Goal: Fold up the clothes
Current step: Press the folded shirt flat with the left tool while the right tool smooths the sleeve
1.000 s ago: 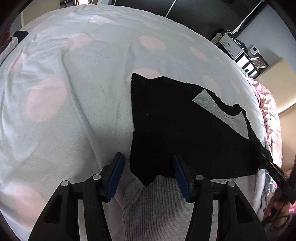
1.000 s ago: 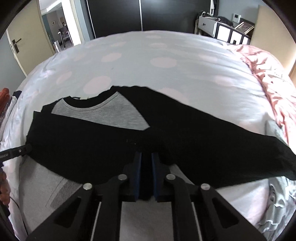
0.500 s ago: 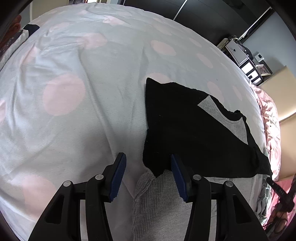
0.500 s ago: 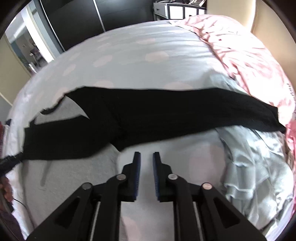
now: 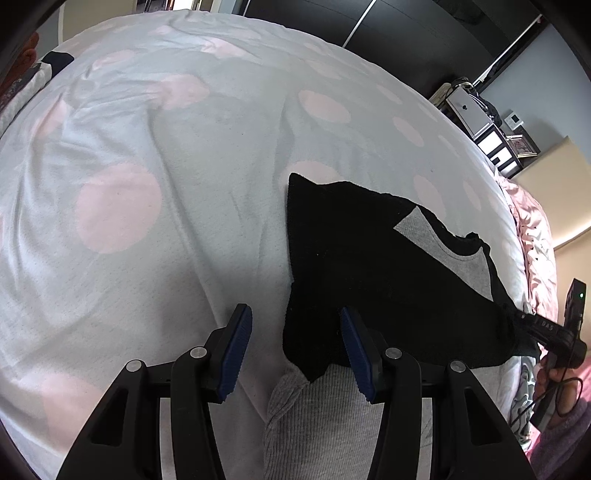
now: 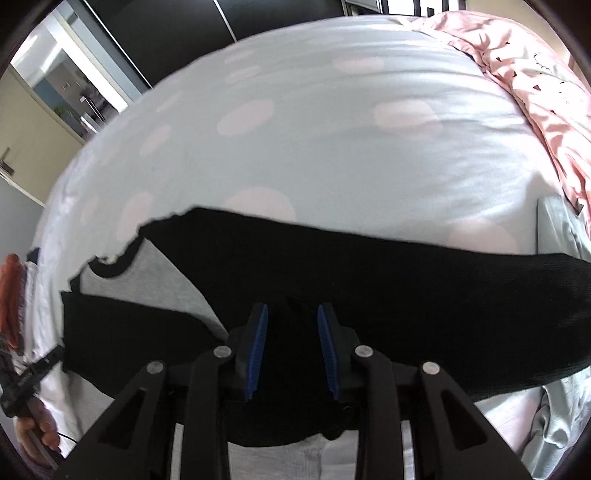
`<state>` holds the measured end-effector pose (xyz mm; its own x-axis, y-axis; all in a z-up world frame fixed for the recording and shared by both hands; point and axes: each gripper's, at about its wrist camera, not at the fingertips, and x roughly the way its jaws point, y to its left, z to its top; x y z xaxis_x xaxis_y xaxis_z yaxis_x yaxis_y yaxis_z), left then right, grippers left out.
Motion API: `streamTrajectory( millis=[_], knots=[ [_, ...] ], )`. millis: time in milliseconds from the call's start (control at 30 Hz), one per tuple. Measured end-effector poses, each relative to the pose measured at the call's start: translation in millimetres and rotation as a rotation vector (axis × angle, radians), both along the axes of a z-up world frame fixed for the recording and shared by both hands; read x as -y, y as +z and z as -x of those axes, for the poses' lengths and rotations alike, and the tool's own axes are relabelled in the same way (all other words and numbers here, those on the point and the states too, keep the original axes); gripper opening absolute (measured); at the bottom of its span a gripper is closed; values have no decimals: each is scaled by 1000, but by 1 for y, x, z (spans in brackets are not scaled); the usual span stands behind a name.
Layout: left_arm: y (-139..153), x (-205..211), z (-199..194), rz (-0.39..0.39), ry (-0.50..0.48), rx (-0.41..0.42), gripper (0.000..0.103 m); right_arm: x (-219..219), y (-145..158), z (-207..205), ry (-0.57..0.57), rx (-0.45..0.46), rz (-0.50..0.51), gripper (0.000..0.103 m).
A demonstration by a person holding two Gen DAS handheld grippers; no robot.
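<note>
A grey shirt with black sleeves (image 5: pixel 388 277) lies flat on the dotted bed sheet (image 5: pixel 147 166), one black sleeve folded across its grey chest (image 6: pixel 147 273). My left gripper (image 5: pixel 295 347) stands open at the shirt's left side, the black sleeve's edge lying between its blue pads (image 5: pixel 238 343) untouched. My right gripper (image 6: pixel 291 350) hovers over the long black sleeve (image 6: pixel 406 277). Its jaws are closing with black fabric under the gap, and the pads (image 6: pixel 327 350) do not press on it. In the left wrist view the right gripper (image 5: pixel 546 328) sits at the shirt's far right edge.
A pink quilt (image 6: pixel 546 92) lies along the bed's right side, with a crumpled pale cloth (image 6: pixel 554 417) below it. A black wardrobe (image 5: pixel 369 22) and a shelf unit (image 5: pixel 491 136) stand beyond the bed. A person's hand (image 6: pixel 37 424) holds the left gripper.
The right gripper let go of the black fabric, swung to the right, and now sits over the long sleeve with its jaws apart. The left gripper barely moved.
</note>
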<state>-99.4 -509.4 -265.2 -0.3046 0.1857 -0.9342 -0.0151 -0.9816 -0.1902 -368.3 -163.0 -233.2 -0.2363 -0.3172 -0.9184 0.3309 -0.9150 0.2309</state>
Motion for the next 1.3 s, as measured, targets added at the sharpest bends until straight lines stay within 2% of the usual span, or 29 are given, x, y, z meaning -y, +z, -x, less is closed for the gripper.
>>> streamTrajectory(
  millis=[33, 67, 100, 200, 300, 400, 500, 600, 733, 933, 967, 1000, 1033, 1100, 1133, 1167, 1200, 1300],
  knots=[
    [-1, 1, 0, 1, 3, 4, 50, -2, 2, -4, -1, -12, -5, 8],
    [-3, 2, 0, 3, 5, 9, 41, -5, 7, -7, -3, -38, -7, 8],
    [-3, 3, 0, 7, 8, 14, 38, -9, 15, -10, -8, -74, 0, 8],
    [-3, 5, -2, 3, 16, 19, 37, -26, 37, -15, -60, -162, -12, 8],
    [-1, 3, -4, 27, 9, 22, 37, -37, 35, -10, -91, -146, -67, 11],
    [2, 2, -6, 26, 5, 17, 37, -52, 31, -6, -110, -98, -46, 12],
    [10, 5, -8, -1, 7, -7, 37, -70, 37, -13, -134, -96, -24, 14],
    [20, 15, -7, -46, 28, -37, 37, -84, 40, -23, -132, -108, -52, 14],
    [26, 23, -3, -112, 53, -31, 38, -113, 45, -39, -148, -124, -80, 14],
    [8, 2, -9, -28, -14, 44, 37, -143, 50, -51, -143, -141, -155, 14],
    [6, -2, -11, -1, -25, 48, 34, -151, 53, -51, -150, -147, -158, 14],
    [3, -5, -12, 27, -35, 52, 26, -161, 56, -51, -161, -151, -157, 14],
    [1, -7, -12, 55, -42, 52, 13, -172, 59, -50, -176, -156, -157, 14],
    [-2, -5, -12, 99, -24, 40, 13, -200, 67, -46, -229, -166, -146, 14],
    [-3, -5, -12, 99, -26, 42, 13, -214, 70, -43, -259, -167, -134, 16],
    [-4, -6, -12, 97, -29, 45, 13, -231, 74, -39, -295, -165, -121, 25],
    [-4, -6, -12, 95, -33, 48, 13, -248, 76, -34, -333, -159, -105, 29],
    [-5, -14, -14, 135, -66, 37, 16, -300, 76, -21, -450, -140, -65, 31]
  ],
)
